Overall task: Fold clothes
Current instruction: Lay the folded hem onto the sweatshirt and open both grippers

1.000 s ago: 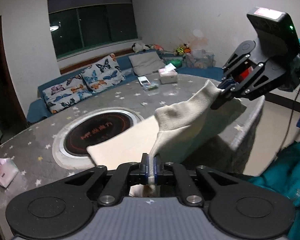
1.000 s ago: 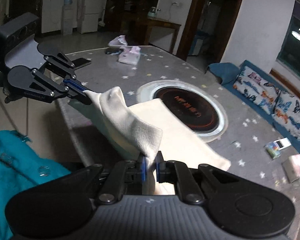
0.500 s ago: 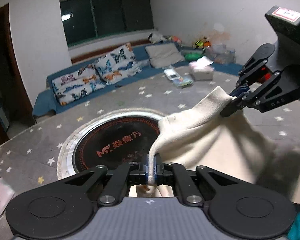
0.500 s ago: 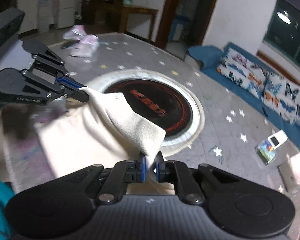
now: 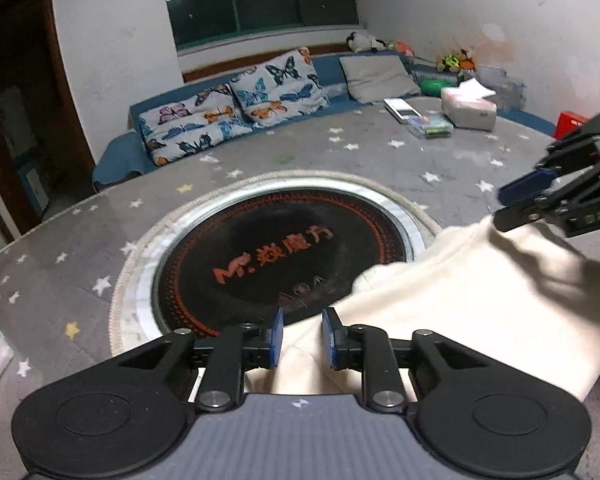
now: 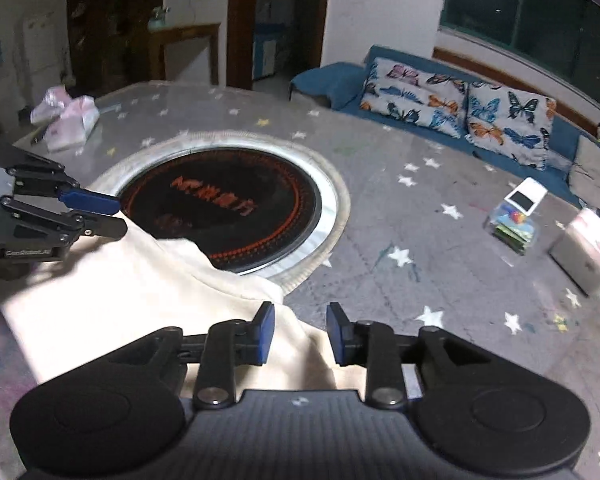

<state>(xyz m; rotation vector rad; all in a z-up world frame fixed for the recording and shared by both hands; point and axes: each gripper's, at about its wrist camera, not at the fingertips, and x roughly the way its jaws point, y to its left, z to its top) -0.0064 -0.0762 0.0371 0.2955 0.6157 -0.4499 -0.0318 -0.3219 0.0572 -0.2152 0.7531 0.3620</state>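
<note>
**A:** How is the left gripper [image 5: 300,334] seen, and is anything gripped?

**B:** Its two blue-padded fingers [image 5: 277,336] are spread apart with a clear gap between them. Nothing is pinched. The cream garment [image 5: 460,312] is seen lying just beneath and ahead of the gap, with its edge passing under the right-hand pad. Whether the pads are touched by the cloth cannot be told.

**A:** And the right gripper [image 6: 300,332]?

**B:** It is likewise held open, its pads parted widely. No cloth is clamped. A corner of the cream garment [image 6: 132,292] is seen directly below and between the fingers, resting on the table.

**A:** Can each gripper be seen from the other camera?

**B:** Yes. In the left wrist view the right gripper [image 5: 512,204] is shown at the right edge, jaws parted, with its lower finger close above the far corner of the garment. In the right wrist view the left gripper [image 6: 112,216] is shown at the left edge, also parted, just over the cloth's other corner.

**A:** Where is the garment placed?

**B:** It is laid flat on a round table [image 5: 340,152] covered in grey cloth printed with stars. One rounded edge is overlapped onto the black circular insert [image 5: 284,252] with orange lettering at the table's centre.

**A:** What is found further out?

**B:** A tissue box [image 5: 468,110] and a small clear box [image 5: 430,126] are set on the far side of the table. Beyond them, butterfly-patterned cushions [image 5: 236,108] are propped on a blue bench under a dark window.
</note>
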